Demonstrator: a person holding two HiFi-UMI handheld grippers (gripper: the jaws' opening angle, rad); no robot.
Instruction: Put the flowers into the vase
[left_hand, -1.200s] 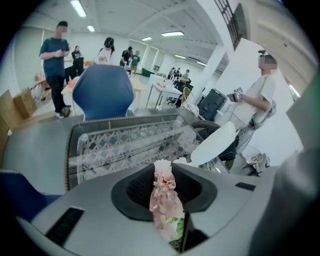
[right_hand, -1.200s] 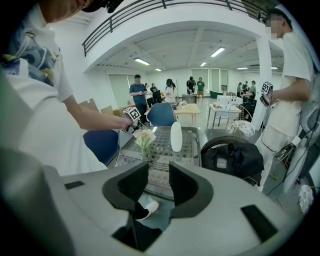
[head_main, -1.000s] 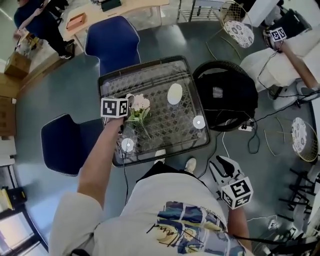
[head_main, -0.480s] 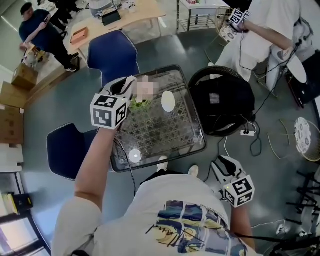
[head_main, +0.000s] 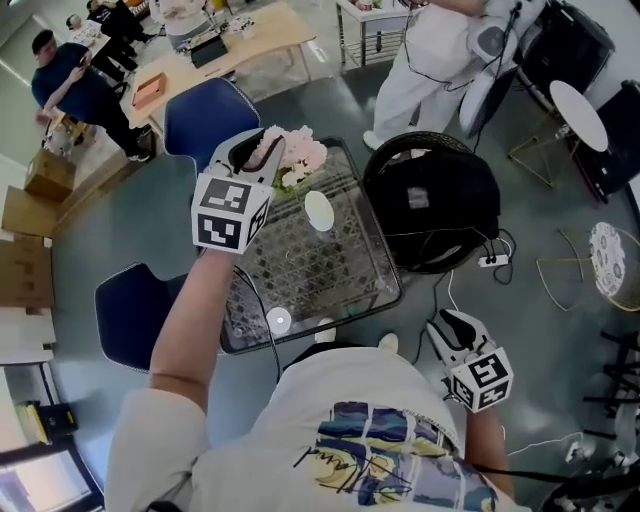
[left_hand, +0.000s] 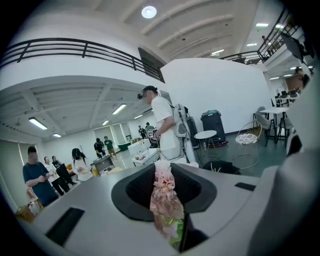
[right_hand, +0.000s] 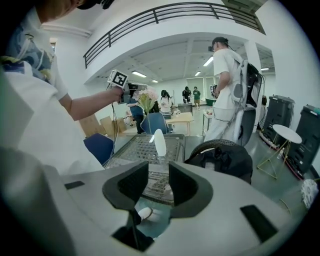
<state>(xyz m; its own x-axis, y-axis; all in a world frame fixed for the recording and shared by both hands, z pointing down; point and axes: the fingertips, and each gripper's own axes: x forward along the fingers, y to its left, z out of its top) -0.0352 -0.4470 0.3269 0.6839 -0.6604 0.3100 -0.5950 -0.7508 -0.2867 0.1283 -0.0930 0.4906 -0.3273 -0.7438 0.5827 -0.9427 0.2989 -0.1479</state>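
My left gripper (head_main: 260, 153) is raised above the far left part of the glass-topped wire table (head_main: 365, 285) and is shut on a bunch of pink flowers (head_main: 298, 153) with green leaves. In the left gripper view the flowers (left_hand: 165, 197) stand upright between the jaws of that gripper (left_hand: 164, 175). A slim white vase (head_main: 318, 210) stands on the table just right of and below the blooms. My right gripper (head_main: 452, 328) hangs low at the right, off the table, open and empty. In its own view the right gripper (right_hand: 158, 172) faces the vase (right_hand: 159, 142) and the flowers (right_hand: 146, 98).
A black round chair with a bag (head_main: 430, 200) stands right of the table. Blue chairs (head_main: 205, 110) sit at the far side and left (head_main: 130, 310). A small white disc (head_main: 278, 320) lies on the glass. A person in white (head_main: 440, 40) stands beyond; cables (head_main: 490, 262) trail on the floor.
My left gripper has lifted the flowers off the table, up and towards its far edge, and has rolled. The right gripper has drifted a little and stays open.
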